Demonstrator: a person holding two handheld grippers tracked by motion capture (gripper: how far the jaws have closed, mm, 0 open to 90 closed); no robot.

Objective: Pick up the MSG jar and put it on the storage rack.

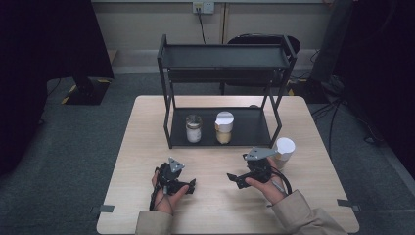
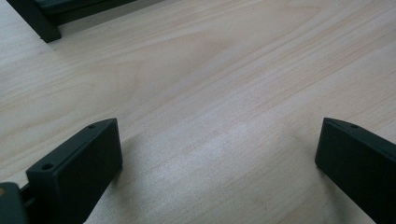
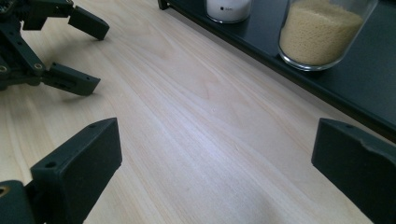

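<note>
My left gripper point(image 1: 192, 185) rests low over the wooden table point(image 1: 215, 205), near the front, jaws pointing right and open over bare wood point(image 2: 217, 163). Facing it, my right gripper point(image 1: 234, 178) points left, also open with nothing between its jaws point(image 3: 215, 168). The right gripper view also takes in the left gripper point(image 3: 95, 58) with its jaws spread. On the lower shelf of a black two-tier rack point(image 1: 254, 132) stand a jar of white powder point(image 1: 194, 128) point(image 3: 229, 7) and a jar of yellow grain point(image 1: 224, 127) point(image 3: 322, 32). A third white-lidded jar point(image 1: 284, 151) stands on the table just behind the right gripper.
The rack's top shelf point(image 1: 225, 56) carries nothing. One of its legs point(image 2: 35, 18) stands ahead of the left gripper. A dark chair point(image 1: 259, 39) sits behind the table. The person's sleeves point(image 1: 303, 215) reach in from the front edge.
</note>
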